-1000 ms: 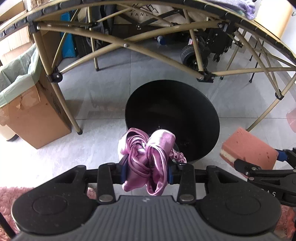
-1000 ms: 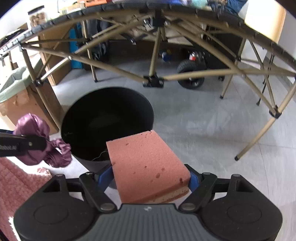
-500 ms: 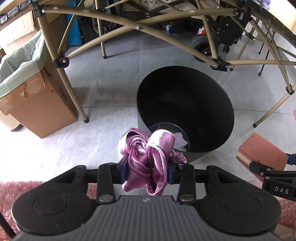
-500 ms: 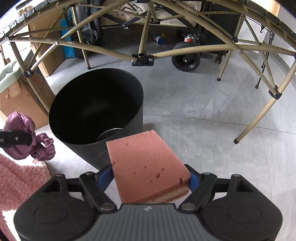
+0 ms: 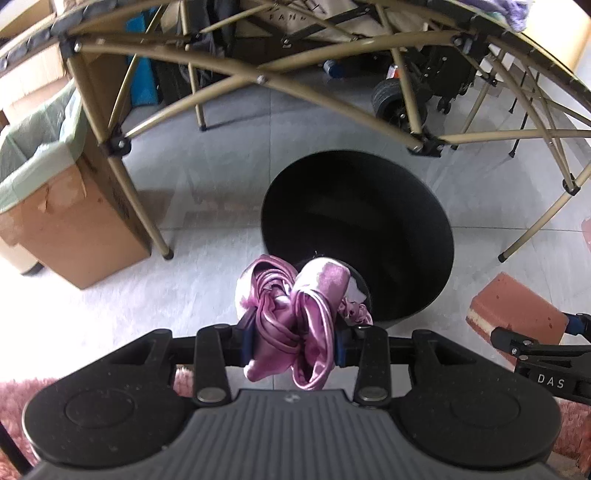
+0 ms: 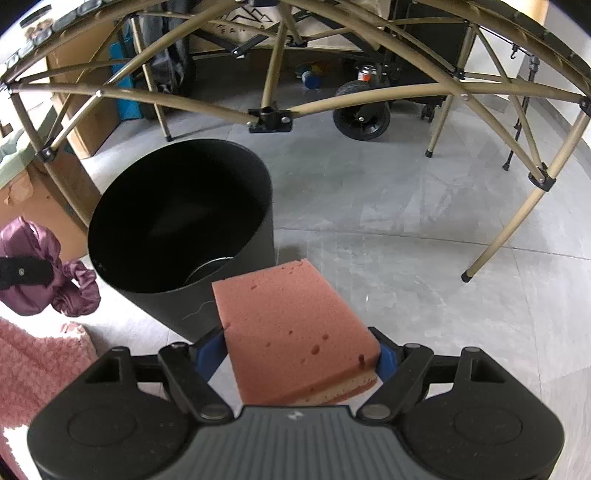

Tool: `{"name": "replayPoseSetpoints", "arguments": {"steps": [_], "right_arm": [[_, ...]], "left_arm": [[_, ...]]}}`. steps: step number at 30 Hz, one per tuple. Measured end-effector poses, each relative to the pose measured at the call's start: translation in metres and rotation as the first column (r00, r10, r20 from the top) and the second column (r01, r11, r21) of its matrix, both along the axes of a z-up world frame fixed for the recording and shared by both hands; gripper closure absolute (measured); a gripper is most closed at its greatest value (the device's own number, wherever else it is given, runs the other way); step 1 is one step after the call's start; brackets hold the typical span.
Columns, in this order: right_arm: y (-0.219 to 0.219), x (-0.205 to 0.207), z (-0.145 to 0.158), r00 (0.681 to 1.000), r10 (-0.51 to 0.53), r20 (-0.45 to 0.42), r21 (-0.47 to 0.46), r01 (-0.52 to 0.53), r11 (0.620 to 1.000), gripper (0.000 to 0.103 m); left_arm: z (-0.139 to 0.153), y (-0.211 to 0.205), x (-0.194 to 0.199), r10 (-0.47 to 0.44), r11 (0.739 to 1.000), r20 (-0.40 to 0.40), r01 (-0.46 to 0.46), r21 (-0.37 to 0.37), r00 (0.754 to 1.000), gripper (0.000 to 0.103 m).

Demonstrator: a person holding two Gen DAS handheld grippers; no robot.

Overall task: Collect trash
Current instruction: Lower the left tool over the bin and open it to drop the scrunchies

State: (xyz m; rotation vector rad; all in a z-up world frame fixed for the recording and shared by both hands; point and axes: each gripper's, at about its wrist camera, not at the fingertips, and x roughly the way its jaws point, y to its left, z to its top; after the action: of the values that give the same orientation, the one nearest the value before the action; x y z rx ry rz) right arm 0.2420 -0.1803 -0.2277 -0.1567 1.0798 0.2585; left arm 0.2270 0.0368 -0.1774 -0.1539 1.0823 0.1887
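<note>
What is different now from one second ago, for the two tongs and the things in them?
Little changed. In the right wrist view the black bin now looks nearer and its opening fuller than a second ago, so the right tongs came slightly closer to it. The left tongs still pinch the purple satin cloth, the right ones still clamp the pink sponge. Nothing was let go.

White letters "DAS" stand on the black right gripper (image 5: pixel 532 338). Letters "FAN" show on a beige panel (image 5: pixel 295 22) behind the frame.
</note>
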Motion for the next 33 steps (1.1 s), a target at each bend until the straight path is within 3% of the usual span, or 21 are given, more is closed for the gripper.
{"name": "replayPoseSetpoints", "arguments": {"steps": [17,27,33], "right_arm": [[-0.031,0.015,0.011,0.993,-0.111,0.039,0.035,0.11,0.993,0.024],[-0.041,0.02,0.012,0.986,-0.16,0.046,0.051,0.158,0.986,0.024],[-0.043,0.021,0.011,0.984,-0.17,0.048,0.051,0.168,0.984,0.024]], "left_arm": [[0.012,-0.042,0.048,-0.09,0.995,0.022,0.089,0.042,0.996,0.064],[-0.002,-0.052,0.079,-0.087,0.995,0.0,0.087,0.055,0.996,0.064],[-0.022,-0.053,0.095,-0.057,0.996,-0.053,0.06,0.06,0.997,0.064]]}}
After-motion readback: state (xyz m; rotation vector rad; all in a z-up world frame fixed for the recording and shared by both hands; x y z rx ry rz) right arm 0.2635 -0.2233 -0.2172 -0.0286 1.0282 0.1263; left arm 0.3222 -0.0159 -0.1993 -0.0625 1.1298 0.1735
